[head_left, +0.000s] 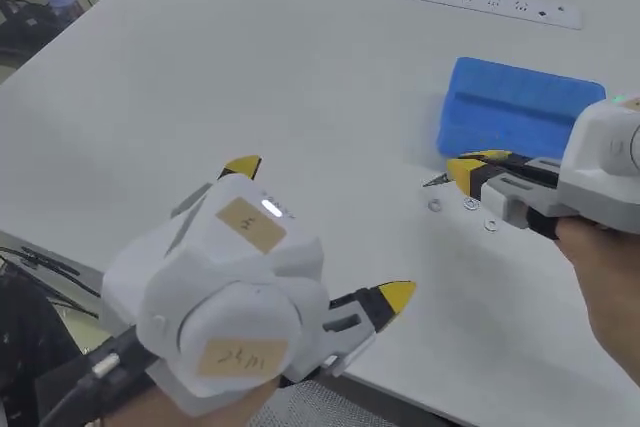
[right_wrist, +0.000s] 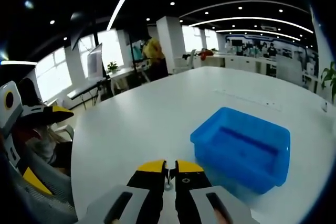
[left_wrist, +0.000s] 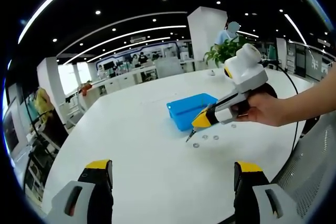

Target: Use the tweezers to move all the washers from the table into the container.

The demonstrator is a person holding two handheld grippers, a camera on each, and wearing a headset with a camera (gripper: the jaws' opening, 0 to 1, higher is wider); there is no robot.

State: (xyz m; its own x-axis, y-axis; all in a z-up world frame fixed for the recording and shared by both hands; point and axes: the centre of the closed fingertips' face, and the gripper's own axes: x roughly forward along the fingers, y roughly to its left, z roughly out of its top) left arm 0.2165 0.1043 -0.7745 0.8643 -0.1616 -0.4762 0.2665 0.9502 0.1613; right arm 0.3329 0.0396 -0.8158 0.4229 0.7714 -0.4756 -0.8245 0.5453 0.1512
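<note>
Our right gripper (head_left: 468, 172) is clamped on the tweezers (head_left: 437, 180), tip low by three washers (head_left: 470, 204) on the desk (head_left: 250, 67) just beside the container (head_left: 520, 107), so a short hop, we reckon. The left gripper (head_left: 320, 230) hangs wide at the near edge, spare.

Three loose washers (head_left: 471, 204), one container (head_left: 520, 107)
</note>
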